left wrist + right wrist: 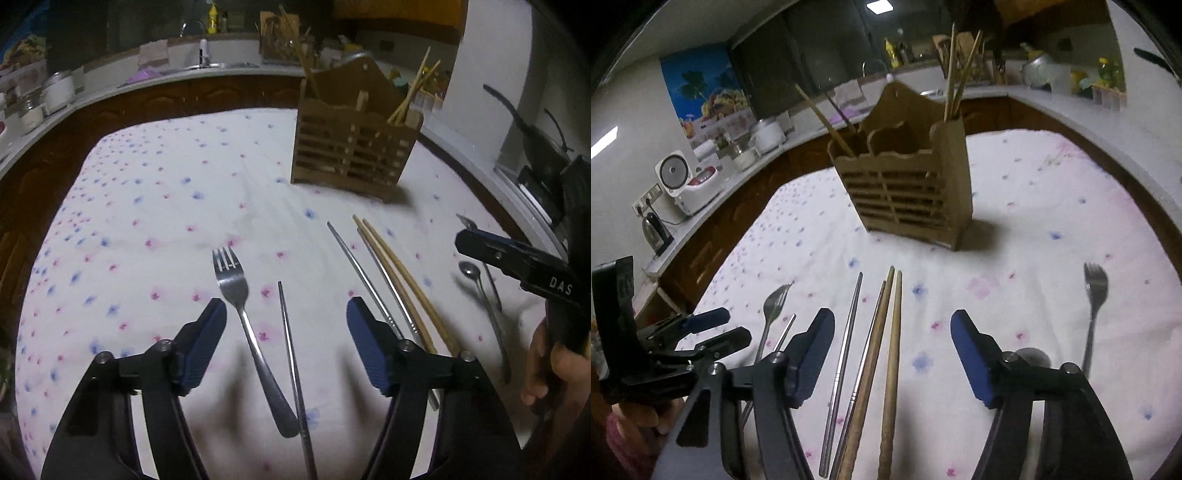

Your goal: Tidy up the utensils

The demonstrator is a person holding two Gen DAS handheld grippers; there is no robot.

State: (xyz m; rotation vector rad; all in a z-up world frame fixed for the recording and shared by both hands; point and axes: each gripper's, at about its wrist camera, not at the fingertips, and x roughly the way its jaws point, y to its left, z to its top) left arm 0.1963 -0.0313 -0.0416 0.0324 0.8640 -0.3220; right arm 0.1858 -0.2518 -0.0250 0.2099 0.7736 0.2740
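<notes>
Two grippers held low over the cloth [147, 192], both tipped down and forward toward the caddy [354, 147]. Left gripper [286, 314] parted fairly wide, nothing pinched; fork [251, 328] and one steel chopstick [291, 362] lying on the cloth in the gap, clear of both pads. Right gripper [892, 332] likewise spread, empty; steel chopsticks [846, 339] and wooden chopsticks [886, 354] lying between its fingers, untouched. Seen from the left camera at far right with a hand [546, 365] wrapped round its grip, jaw tips above a spoon [480, 291] near the cloth's right side. Seen from the right camera, left gripper just beside at lower left, fingers curled under it.

Caddy upright toward the far part of the cloth, well apart from the loose pieces, a few wooden sticks already standing in its outer compartments, middle one apparently empty. Second fork [1095, 306] alone at the right, tines toward the far edge; a rounded steel piece half hidden behind the right gripper's finger, too covered to name.

Plenty of bare cloth between utensils and caddy, and more to the left of the fork. Cloth edge falling off to dark wooden cabinets on the far and left sides; pale countertop [713, 192] beyond, crowded with a rice cooker [687, 181] and jars. Right edge close to the spoon.
</notes>
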